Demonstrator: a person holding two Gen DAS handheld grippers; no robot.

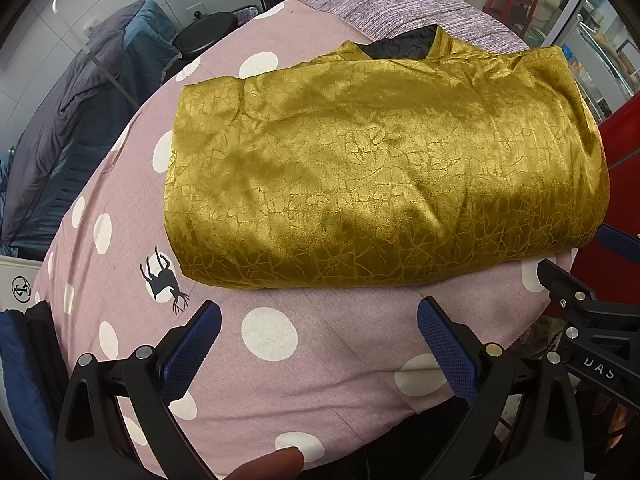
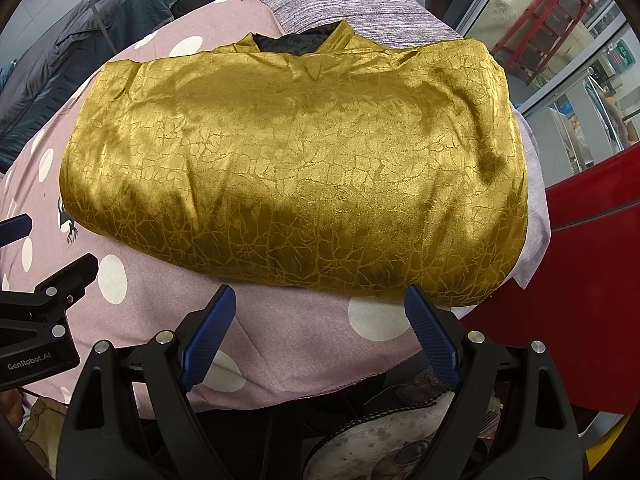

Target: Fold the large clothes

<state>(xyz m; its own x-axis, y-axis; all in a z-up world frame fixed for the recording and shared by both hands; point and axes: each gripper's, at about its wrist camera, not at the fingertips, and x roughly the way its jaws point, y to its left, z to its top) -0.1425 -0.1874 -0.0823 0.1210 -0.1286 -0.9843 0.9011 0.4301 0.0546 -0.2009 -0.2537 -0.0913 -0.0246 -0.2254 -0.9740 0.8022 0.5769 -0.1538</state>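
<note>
Your grippers: the left gripper [image 1: 319,320] and right gripper [image 2: 319,307] both stand spread wide, holding nothing, just short of the fold's near edge.
Surface: a pink polka-dot sheet [image 1: 272,364] covers the table.
Garment: the folded gold garment [image 2: 296,168] lies on it, black lining at the far collar.
Edges: its right end reaches the sheet's edge beside a red panel [image 2: 592,240].
Left view only: a deer print [image 1: 164,280] shows whole.
Room: grey bedding [image 1: 60,128] lies far left.

Folded gold garment [image 2: 296,168] on polka-dot sheet [image 2: 280,344], right tool [image 2: 320,328] agape beside it.
</note>
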